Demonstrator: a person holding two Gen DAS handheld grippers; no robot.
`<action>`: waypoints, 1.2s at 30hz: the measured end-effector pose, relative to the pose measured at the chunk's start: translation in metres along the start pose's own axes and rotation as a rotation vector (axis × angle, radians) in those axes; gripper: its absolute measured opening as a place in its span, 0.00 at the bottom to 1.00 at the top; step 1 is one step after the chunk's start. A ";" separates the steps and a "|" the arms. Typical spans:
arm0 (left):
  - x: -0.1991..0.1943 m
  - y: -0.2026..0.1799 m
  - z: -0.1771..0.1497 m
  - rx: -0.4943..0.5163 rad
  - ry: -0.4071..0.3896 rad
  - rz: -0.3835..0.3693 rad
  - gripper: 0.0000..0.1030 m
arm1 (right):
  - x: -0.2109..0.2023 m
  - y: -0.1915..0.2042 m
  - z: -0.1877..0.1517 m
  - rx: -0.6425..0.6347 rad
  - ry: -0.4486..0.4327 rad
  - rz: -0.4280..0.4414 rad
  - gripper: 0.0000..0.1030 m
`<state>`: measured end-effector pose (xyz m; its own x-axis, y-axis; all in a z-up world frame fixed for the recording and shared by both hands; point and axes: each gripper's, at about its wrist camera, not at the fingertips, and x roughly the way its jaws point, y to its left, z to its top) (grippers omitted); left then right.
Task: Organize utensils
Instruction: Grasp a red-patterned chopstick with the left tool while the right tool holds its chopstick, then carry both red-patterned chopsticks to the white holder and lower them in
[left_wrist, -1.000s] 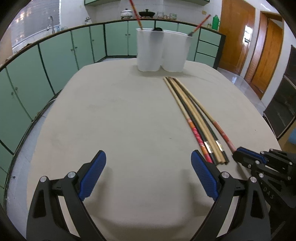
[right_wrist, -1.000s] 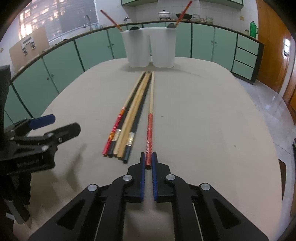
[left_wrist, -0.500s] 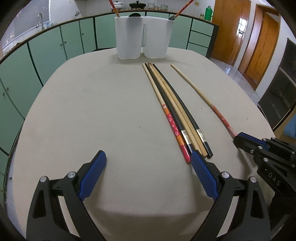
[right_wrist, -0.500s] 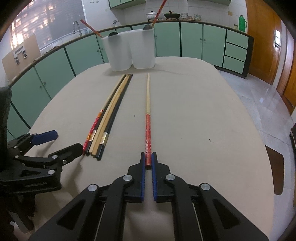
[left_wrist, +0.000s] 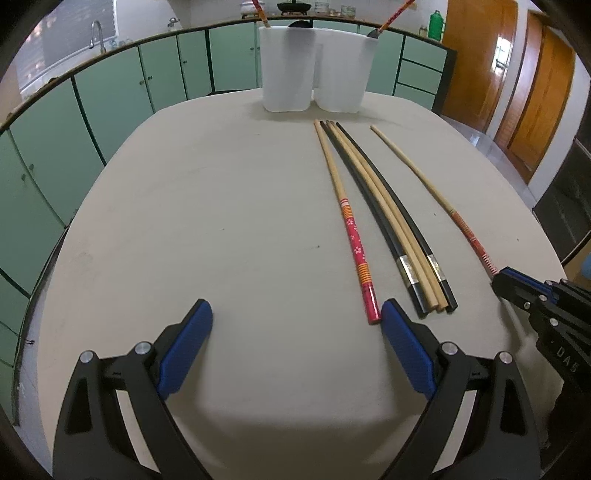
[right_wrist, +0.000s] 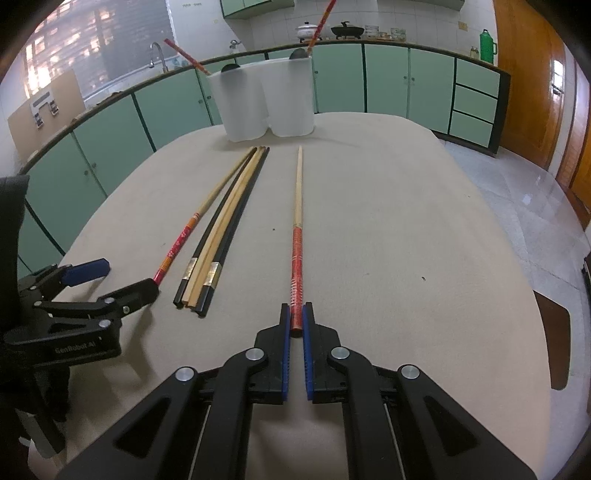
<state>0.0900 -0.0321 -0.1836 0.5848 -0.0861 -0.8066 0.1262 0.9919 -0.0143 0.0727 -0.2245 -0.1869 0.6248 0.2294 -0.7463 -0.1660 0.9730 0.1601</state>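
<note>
My right gripper (right_wrist: 296, 317) is shut on the red end of a long red-handled chopstick (right_wrist: 297, 236), which lies apart to the right of the others; it also shows in the left wrist view (left_wrist: 439, 201). My left gripper (left_wrist: 295, 325) is open and empty, its right finger by the end of a pink flowered chopstick (left_wrist: 354, 240). A bundle of black and bamboo chopsticks (left_wrist: 391, 221) lies beside it. Two white holders (left_wrist: 314, 70) stand at the table's far side, each with a chopstick and a dark utensil inside.
The beige round table (left_wrist: 184, 221) bears everything. Green cabinets (left_wrist: 110, 92) curve behind it. Wooden doors (left_wrist: 517, 74) are at the right. The left gripper shows at the left of the right wrist view (right_wrist: 110, 284).
My right gripper has pulled the red-handled chopstick sideways, away from the bundle. The left gripper has moved closer to the ends of the chopsticks, still open.
</note>
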 end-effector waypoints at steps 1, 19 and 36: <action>0.000 -0.001 0.000 0.001 -0.002 0.000 0.83 | 0.000 0.000 0.000 -0.002 0.000 -0.002 0.07; -0.005 0.000 0.001 0.016 -0.034 -0.010 0.05 | 0.000 -0.005 0.001 0.023 -0.002 0.022 0.06; -0.082 0.013 0.036 0.050 -0.199 0.004 0.05 | -0.054 -0.005 0.036 -0.011 -0.149 0.005 0.06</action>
<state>0.0723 -0.0159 -0.0963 0.7316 -0.1035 -0.6738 0.1604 0.9868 0.0225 0.0675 -0.2413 -0.1238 0.7299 0.2362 -0.6414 -0.1771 0.9717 0.1563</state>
